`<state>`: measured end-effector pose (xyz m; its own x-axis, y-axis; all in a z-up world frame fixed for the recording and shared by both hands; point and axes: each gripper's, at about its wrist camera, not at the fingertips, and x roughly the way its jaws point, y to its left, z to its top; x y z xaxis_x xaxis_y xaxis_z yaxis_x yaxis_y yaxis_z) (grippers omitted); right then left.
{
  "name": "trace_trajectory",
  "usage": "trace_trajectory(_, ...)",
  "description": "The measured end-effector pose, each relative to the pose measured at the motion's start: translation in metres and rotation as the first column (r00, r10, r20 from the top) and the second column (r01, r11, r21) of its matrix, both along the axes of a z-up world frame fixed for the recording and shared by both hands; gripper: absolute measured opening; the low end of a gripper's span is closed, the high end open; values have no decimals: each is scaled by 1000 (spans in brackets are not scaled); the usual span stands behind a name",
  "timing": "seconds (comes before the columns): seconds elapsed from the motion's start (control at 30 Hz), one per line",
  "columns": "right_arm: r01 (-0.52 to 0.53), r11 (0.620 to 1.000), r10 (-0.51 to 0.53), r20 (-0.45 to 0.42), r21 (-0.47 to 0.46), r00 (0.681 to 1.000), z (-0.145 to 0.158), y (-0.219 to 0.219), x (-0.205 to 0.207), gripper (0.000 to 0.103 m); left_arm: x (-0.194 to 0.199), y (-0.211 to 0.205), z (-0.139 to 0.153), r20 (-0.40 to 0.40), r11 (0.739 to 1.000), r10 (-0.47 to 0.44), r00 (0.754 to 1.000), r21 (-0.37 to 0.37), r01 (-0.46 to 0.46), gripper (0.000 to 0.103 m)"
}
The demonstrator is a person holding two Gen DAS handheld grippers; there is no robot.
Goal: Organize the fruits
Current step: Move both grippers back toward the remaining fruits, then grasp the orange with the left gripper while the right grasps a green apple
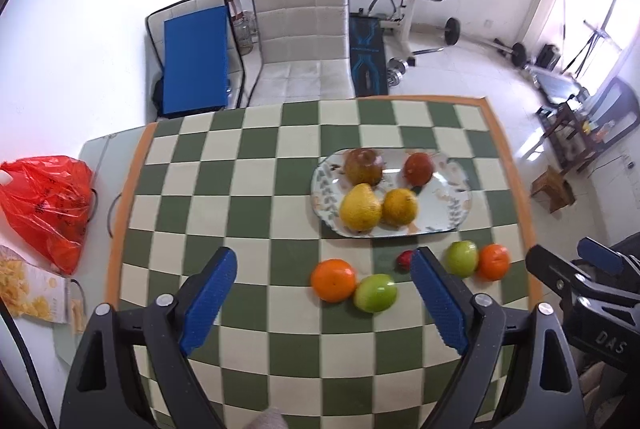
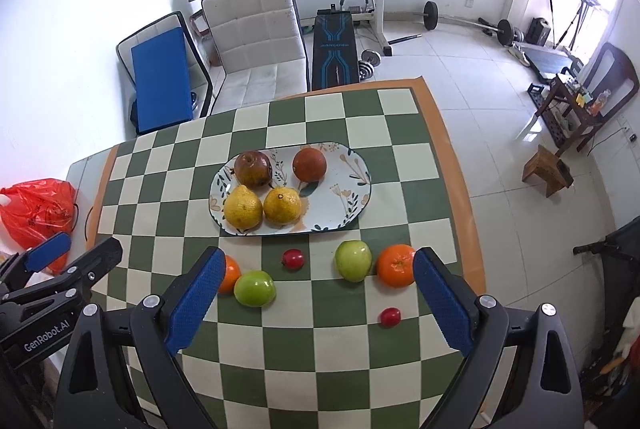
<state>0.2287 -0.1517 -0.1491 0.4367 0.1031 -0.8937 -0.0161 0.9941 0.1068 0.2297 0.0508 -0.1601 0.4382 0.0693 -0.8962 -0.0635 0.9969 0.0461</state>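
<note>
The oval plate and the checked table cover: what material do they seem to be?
The oval plate looks like glazed ceramic: glossy white with painted leaves, catching reflections. It could also be melamine. The checked table cover looks like a matte vinyl or fabric sheet: flat green and cream print with an orange border and no shine.

Table [image 2: 280, 369] covered by a green-and-cream checked cloth with an orange border [image 2: 460, 189]; an oval floral plate [image 2: 352, 185] lies on it toward the far side, carrying four fruits. Directly on the cloth, nearer than the plate: left orange [image 2: 230, 273] touching left green apple [image 2: 255, 288]; right green apple [image 2: 353, 260] just beside right orange [image 2: 396, 266]; one small red fruit [image 2: 293, 259] between the two pairs; a second small red fruit [image 2: 390, 317] nearer still. Beyond the cloth's left edge, a red plastic bag [image 1: 48, 205] and a printed packet [image 1: 32, 293] rest on the bare surface.
</note>
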Motion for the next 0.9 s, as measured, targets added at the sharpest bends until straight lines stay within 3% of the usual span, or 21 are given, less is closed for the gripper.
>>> trace_trajectory(0.1,-14,998,17,-51,56,999,-20,4,6,97,6,8,-22,-29,994,27,999,103,-23,103)
trace_trajectory(0.2,-37,992,54,-141,124,989,-61,15,15,97,13,22,-54,-102,983,71,992,175,-52,103)
trace_trajectory(0.43,-47,968,136,-358,245,924,-185,55,39,96,17,54,-113,-250,969,182,951,209,-130,103)
trace_trajectory(0.57,-103,967,195,-414,235,889,-237,83,50,91,21,64,-133,-307,968,215,927,195,-159,103)
trace_trajectory(0.63,-145,964,230,-428,223,874,-253,96,51,84,26,65,-140,-325,970,217,920,177,-166,103)
trace_trajectory(0.7,-192,959,266,-425,209,865,-263,106,51,69,32,63,-145,-338,974,208,918,153,-164,103)
trace_trajectory(0.9,-239,960,279,-410,147,868,-257,95,39,66,54,41,-173,-425,992,122,897,11,-129,103)
